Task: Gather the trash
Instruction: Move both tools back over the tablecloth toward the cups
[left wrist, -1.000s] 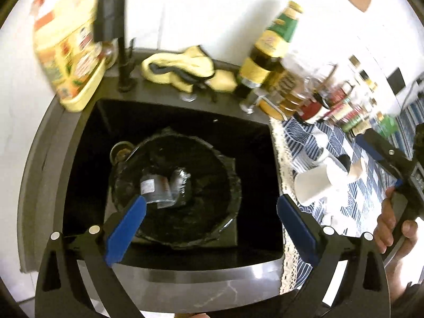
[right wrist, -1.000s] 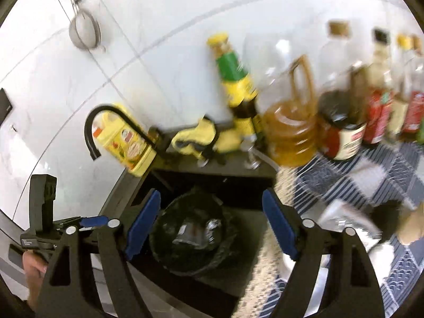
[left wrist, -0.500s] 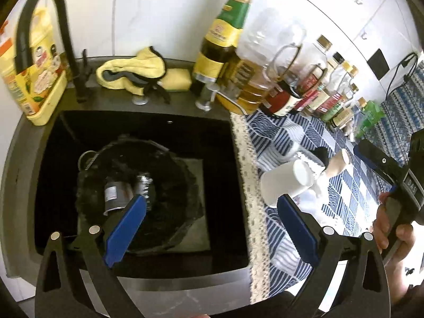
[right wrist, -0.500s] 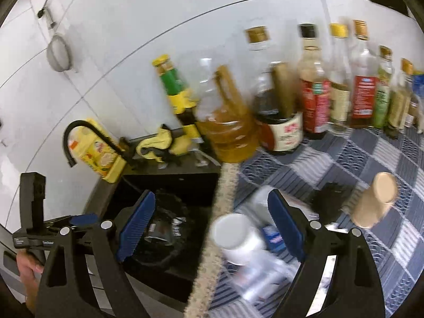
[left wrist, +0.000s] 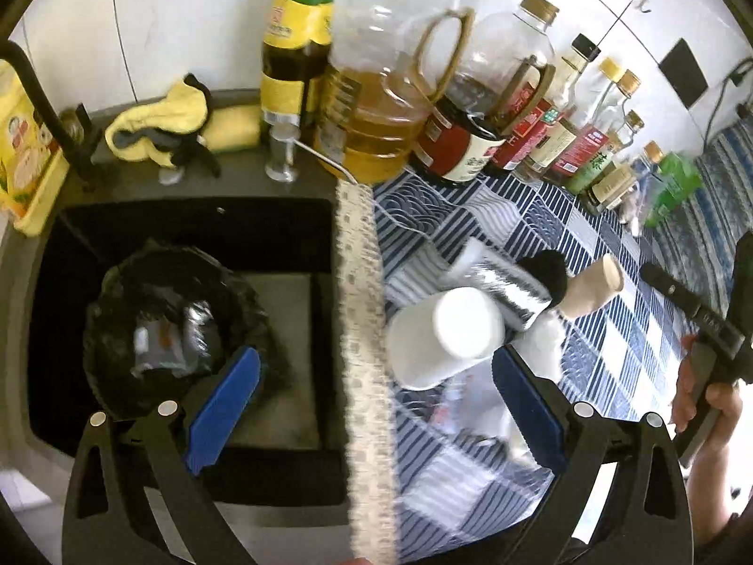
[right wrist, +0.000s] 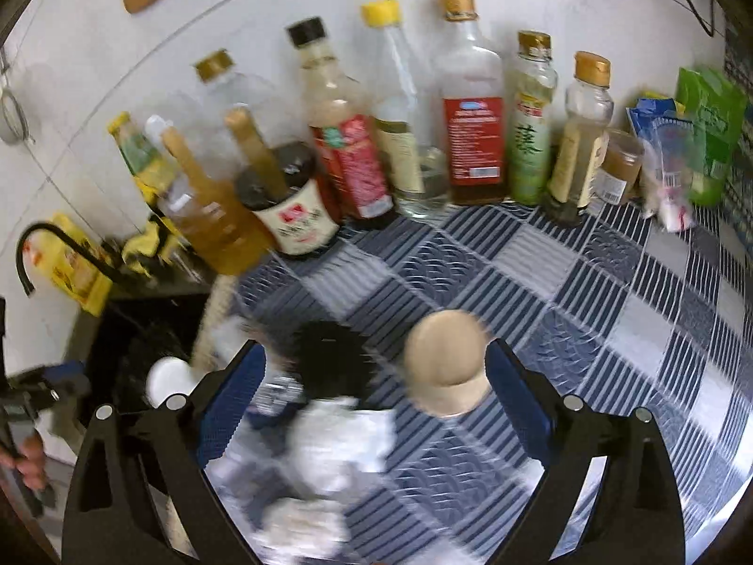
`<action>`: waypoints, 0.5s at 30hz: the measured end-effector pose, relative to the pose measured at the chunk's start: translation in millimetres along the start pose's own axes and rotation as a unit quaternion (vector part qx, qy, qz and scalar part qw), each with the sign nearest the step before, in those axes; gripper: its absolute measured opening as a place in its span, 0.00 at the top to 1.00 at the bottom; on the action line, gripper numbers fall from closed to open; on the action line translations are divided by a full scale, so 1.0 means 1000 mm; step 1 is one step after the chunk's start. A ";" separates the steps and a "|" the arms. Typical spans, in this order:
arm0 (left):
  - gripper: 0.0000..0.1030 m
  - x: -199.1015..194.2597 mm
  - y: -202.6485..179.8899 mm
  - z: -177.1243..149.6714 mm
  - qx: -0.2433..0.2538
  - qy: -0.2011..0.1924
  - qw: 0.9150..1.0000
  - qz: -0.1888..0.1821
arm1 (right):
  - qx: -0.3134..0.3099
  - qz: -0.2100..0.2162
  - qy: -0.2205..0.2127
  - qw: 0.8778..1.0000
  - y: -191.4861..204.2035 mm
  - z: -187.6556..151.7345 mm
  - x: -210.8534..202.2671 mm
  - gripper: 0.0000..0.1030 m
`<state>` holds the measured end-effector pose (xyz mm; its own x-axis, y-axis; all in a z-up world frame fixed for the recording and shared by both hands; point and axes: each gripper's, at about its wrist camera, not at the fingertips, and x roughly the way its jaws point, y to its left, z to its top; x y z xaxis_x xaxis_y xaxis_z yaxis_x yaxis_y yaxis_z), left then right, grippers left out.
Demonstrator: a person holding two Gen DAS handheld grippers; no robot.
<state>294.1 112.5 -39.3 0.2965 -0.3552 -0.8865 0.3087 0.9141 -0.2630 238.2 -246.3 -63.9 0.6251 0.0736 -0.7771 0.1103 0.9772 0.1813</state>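
The trash is gathered in a loose pile on the blue-and-white patterned cloth (left wrist: pixel 607 329), just right of the cloth's lace edge (left wrist: pixel 362 329) and beside the sink (left wrist: pixel 197 221). The pile consists of a white paper cup (left wrist: pixel 442 334) lying on its side, a silver foil wrapper (left wrist: pixel 508 287), a black round item (left wrist: pixel 548 270), a tan paper cup (left wrist: pixel 595 287) and crumpled white paper (right wrist: pixel 339 442) (detail is softened by motion blur, so some pieces may be plastic film). A black-lined bin (left wrist: pixel 174 325) is seated inside the sink and already contains shiny wrappers.

The left gripper (left wrist: pixel 372 414) is held with its jaws wide apart and nothing between the pads; one blue pad is seen over the bin, the other over the pile. The right gripper (right wrist: pixel 372 400) is also spread wide, its jaws having just been opening; the black item and the tan cup are framed between the pads but are not pressed by them.

The bin's contents, a yellow cloth (left wrist: pixel 155 127) and a sponge behind the sink are shown only by the left wrist view, where a hand (left wrist: pixel 706 400) is seen on the right tool's handle. The full bottle row (right wrist: pixel 470 108) and the green packet (right wrist: pixel 710 127) at its far end are shown clearly only by the right wrist view.
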 end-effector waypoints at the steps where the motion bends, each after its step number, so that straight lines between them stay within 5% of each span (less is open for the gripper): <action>1: 0.07 0.000 -0.010 -0.002 -0.003 -0.003 1.000 0.000 | -0.008 0.000 0.012 1.000 -0.010 0.002 0.006 0.09; 5: 0.07 0.000 -0.040 -0.005 -0.023 -0.008 1.000 0.004 | -0.038 0.037 0.064 0.997 -0.025 0.004 0.031 0.09; 12: 0.07 0.001 -0.065 -0.016 -0.058 -0.018 0.997 0.051 | -0.085 0.058 0.090 0.991 -0.030 0.007 0.063 0.10; 13: 0.07 0.001 -0.067 -0.018 -0.063 -0.018 0.996 0.056 | -0.089 0.058 0.096 0.990 -0.033 0.008 0.069 0.13; 15: 0.07 0.003 -0.070 -0.023 -0.077 -0.016 0.995 0.065 | -0.093 0.071 0.117 0.986 -0.037 0.009 0.080 0.35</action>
<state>252.4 51.6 -32.4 0.3537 -0.2366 -0.9049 0.1250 0.9708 -0.2050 291.2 -278.1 -126.8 0.4261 0.2346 -0.8737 -0.1221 0.9719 0.2014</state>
